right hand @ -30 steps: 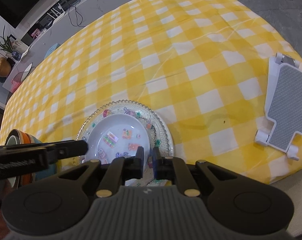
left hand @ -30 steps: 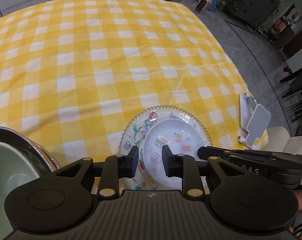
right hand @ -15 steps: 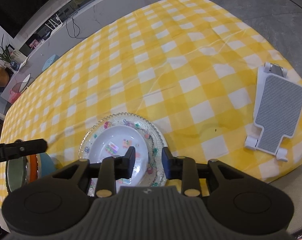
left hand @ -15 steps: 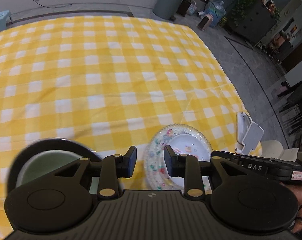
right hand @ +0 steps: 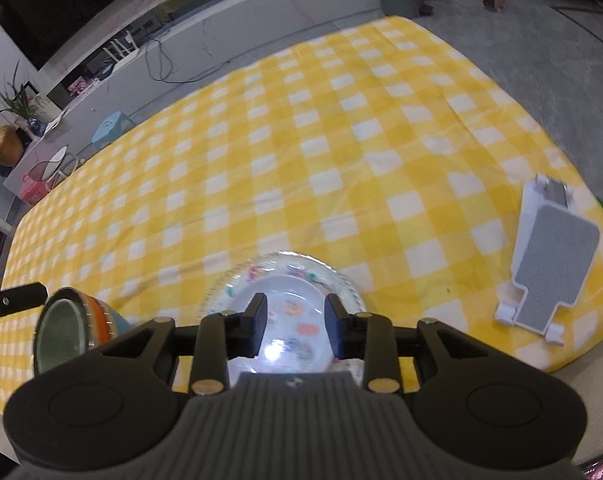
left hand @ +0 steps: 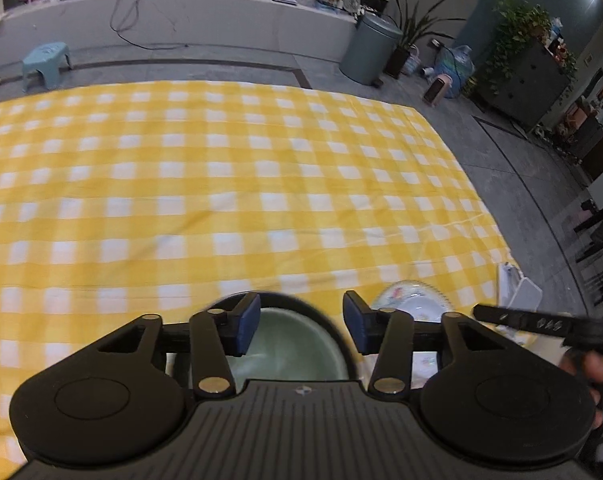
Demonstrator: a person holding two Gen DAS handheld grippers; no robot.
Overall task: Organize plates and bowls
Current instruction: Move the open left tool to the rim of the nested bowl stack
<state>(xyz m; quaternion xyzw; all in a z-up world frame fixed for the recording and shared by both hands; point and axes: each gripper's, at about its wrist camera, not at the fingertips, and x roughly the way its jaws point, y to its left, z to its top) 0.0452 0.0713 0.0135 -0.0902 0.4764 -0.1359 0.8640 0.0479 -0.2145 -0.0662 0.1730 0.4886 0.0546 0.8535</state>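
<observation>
A pale green bowl (left hand: 297, 344) sits on top of a stack of nested bowls (right hand: 81, 332) near the table's front edge. My left gripper (left hand: 301, 320) is open and empty, hovering above that bowl. A clear glass plate with coloured stickers (right hand: 333, 276) holds a white patterned plate (right hand: 293, 332), to the right of the bowl stack; it also shows in the left wrist view (left hand: 413, 304). My right gripper (right hand: 297, 316) is open and empty, raised above the white plate.
The table is covered by a yellow and white checked cloth (left hand: 221, 184). A white and grey phone stand (right hand: 549, 256) lies near the table's right edge. A low shelf, a bin (left hand: 371, 52) and plants stand beyond the table.
Both grippers have risen and pulled back from the plates. The right gripper's jaws opened. The left gripper opened wider and moved left, now over the green bowl.
</observation>
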